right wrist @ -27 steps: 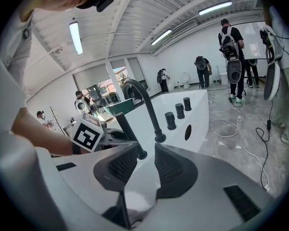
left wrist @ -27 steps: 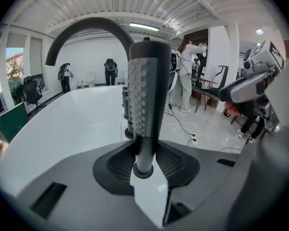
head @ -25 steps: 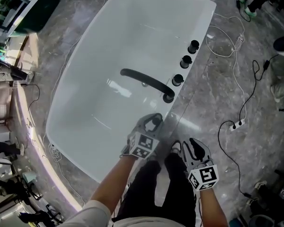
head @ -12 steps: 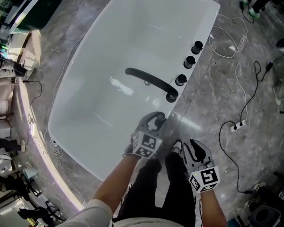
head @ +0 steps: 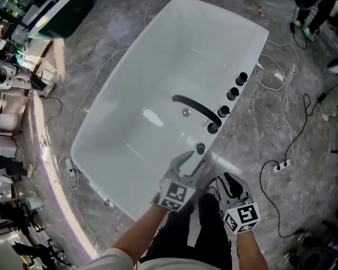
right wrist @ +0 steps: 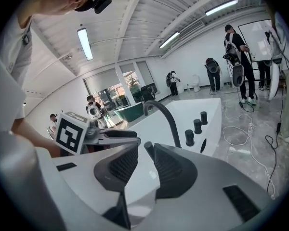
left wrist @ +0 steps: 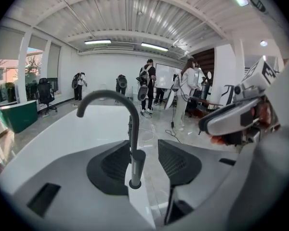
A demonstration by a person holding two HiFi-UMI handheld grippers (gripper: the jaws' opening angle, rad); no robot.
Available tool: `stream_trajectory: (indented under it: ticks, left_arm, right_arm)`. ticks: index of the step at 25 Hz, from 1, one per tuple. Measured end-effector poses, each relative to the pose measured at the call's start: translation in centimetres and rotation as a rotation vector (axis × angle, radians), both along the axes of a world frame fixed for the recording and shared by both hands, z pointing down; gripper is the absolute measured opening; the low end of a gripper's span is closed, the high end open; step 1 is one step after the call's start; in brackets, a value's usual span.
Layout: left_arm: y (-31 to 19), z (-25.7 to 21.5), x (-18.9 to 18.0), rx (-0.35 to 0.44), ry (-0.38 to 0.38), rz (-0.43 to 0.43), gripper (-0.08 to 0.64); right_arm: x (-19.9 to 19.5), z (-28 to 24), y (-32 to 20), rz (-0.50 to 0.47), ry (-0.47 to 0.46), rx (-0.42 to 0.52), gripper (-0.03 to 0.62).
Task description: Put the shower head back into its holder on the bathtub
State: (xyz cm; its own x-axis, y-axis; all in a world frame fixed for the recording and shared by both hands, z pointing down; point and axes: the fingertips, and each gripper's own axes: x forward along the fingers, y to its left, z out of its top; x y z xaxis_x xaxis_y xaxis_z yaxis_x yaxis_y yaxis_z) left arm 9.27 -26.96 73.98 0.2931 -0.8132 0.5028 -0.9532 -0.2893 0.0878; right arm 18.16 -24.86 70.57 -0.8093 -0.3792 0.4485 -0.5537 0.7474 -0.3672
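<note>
**Head view:** The shower head (head: 200, 148) stands upright on the rim of the white bathtub (head: 158, 55), near the base of the black faucet spout (head: 197, 107). It looks seated in its holder, which is hidden beneath it. The task therefore seems as good as done, and all that is left, I judge, is to take the tools clear. The left tool (head: 196, 157) hovers just short of the shower head in a wide V. The right tool (head: 225, 179) hangs beside it, nearer the person.

**Left gripper view:** The left tool (left wrist: 142, 147) has just been opening its jaws, which stand wide. The shower head (left wrist: 137, 166), a dark cylinder, shows in the gap, and neither pad touches it.

**Right gripper view:** The right tool (right wrist: 145, 154) is narrowly parted and grips nothing. The shower head (right wrist: 148, 148) peeks through the gap, beyond the jaws.
</note>
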Motion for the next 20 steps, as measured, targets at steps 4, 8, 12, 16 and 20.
stream_trajectory:
  ticks: [4,8,12,16,20]
  left_arm:
    - [3.4,-7.9,0.9,0.029,0.058,-0.010,0.166]
    - [3.3,-14.0,0.1,0.103,0.088,-0.017,0.166]
    - [4.1,-19.3,0.7,0.153,0.126,-0.008,0.156]
    - [5.6,-24.2,2.4,0.208,0.158,-0.017,0.032]
    - [7.3,-28.0,4.4,0.242,0.165,-0.024,0.005]
  right_arm:
    - [-1.2,-5.4,2.5,-0.005,-0.016,-0.007,0.110]
    - [-3.5,-10.0,2.4,-0.018,-0.040,0.061,0.110]
    - [-3.4,-14.8,3.0,-0.007,-0.051,0.118,0.110]
    - [-2.1,-19.3,4.1,-0.030,-0.044,0.197,0.106]
    - [-0.4,-22.9,5.6,-0.052,-0.047,0.273,0.070]
